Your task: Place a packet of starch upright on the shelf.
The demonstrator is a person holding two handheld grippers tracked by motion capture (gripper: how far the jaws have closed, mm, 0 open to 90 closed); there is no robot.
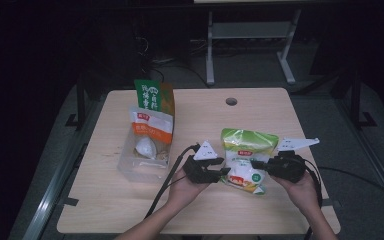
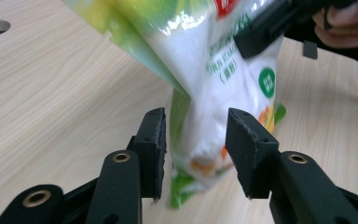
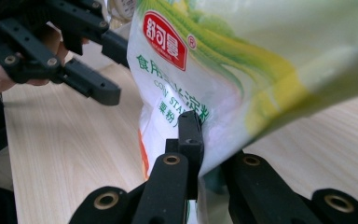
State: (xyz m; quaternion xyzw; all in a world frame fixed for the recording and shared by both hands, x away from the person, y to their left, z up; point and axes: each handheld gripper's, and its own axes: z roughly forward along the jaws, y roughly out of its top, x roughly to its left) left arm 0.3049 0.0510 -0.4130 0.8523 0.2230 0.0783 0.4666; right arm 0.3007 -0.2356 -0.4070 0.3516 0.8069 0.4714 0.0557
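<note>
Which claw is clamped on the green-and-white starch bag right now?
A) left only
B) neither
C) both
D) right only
D: in the right gripper view the right claw pinches the bag, while in the left gripper view the left claw stands open with the bag between its pads, not pressed.

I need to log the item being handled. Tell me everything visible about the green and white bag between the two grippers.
The green and white bag is a glossy plastic pouch of white powder, with a red logo, green print and yellow-orange at its lower end. It sits at the front middle of the wooden table. The right gripper pinches its edge; the left gripper straddles its lower end, pads apart from it.
</note>
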